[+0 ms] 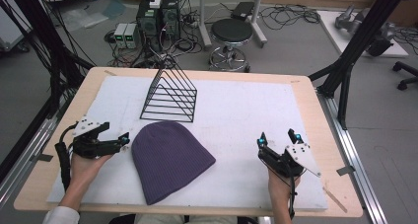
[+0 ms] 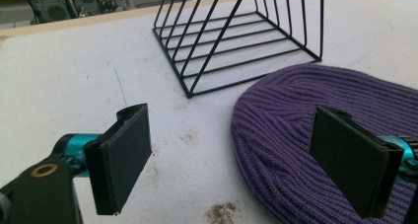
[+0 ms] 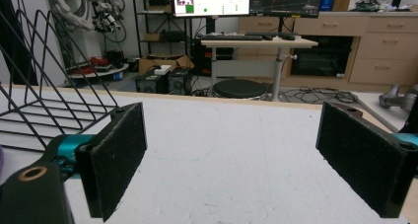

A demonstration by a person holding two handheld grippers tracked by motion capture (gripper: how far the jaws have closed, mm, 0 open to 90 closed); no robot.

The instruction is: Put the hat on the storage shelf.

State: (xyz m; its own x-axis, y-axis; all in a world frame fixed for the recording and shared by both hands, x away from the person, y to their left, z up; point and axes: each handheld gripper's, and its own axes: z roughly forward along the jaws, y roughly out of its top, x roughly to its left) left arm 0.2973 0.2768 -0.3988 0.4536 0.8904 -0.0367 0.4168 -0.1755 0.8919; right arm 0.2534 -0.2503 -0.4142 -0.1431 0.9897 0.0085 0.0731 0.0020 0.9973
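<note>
High view: a purple knitted beanie (image 1: 170, 160) lies flat on the white mat of the tabletop (image 1: 305, 93), just in front of a black wire rack (image 1: 170, 95) with triangular dividers. The left hand-held gripper (image 1: 123, 140) sits just beside the hat's left edge, jaws spread wide and holding nothing. In the left gripper view, one jaw is over bare mat and the other over the ribbed knit. The right hand-held gripper (image 1: 277, 139) rests well apart on the right, also wide open and empty, pointing away across the mat. This looks like the approach before a first grasp. Next, the left jaws likely need to lower and pinch the hat's edge.
</note>
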